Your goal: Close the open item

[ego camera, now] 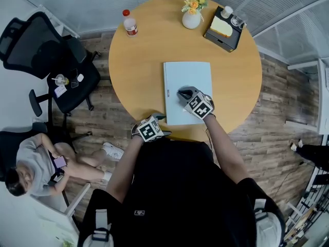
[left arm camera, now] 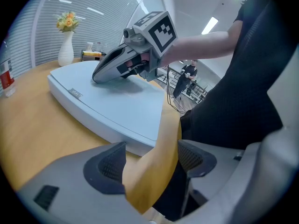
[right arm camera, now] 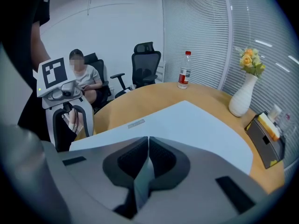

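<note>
A pale blue-grey laptop (ego camera: 187, 89) lies shut and flat on the round wooden table (ego camera: 139, 76), near its front edge. My right gripper (ego camera: 181, 92) rests its tips on the lid's near half, jaws shut with nothing between them; the lid (right arm camera: 196, 125) spreads out beyond its closed pads (right arm camera: 147, 141). My left gripper (ego camera: 159, 118) stands open at the table's front edge by the laptop's near left corner, and the wooden rim (left arm camera: 149, 171) runs between its pads. In the left gripper view the right gripper (left arm camera: 96, 77) presses on the laptop (left arm camera: 112, 106).
At the table's far side stand a water bottle (ego camera: 130, 23), a white vase of flowers (ego camera: 192, 14) and a black box of small items (ego camera: 224, 29). Black office chairs (ego camera: 46, 50) stand left of the table. A person (ego camera: 36, 163) sits at lower left.
</note>
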A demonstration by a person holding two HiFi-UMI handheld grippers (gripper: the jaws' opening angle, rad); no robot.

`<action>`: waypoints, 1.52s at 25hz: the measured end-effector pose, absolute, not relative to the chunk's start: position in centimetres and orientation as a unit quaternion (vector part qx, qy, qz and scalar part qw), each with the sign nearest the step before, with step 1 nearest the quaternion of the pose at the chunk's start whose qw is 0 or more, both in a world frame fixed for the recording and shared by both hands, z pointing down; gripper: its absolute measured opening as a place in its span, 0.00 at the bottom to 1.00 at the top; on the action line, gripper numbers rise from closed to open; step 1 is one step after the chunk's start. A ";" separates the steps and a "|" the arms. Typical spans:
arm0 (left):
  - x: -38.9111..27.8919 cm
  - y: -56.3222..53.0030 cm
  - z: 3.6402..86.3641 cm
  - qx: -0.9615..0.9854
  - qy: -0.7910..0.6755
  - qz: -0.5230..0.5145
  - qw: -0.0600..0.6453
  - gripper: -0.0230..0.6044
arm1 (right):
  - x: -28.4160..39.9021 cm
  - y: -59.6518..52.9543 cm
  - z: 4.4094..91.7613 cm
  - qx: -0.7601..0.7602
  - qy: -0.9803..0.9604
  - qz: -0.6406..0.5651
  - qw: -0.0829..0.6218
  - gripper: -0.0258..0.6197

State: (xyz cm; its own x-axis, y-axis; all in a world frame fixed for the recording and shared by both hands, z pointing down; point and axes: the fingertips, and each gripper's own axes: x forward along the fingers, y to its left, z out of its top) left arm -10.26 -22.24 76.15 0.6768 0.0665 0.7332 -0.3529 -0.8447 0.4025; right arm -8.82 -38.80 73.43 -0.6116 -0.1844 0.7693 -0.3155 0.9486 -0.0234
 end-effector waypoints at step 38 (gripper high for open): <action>-10.6 -22.7 75.5 0.871 -0.125 0.366 0.304 0.59 | -8.4 -39.2 72.4 0.154 -0.911 0.119 0.363 0.05</action>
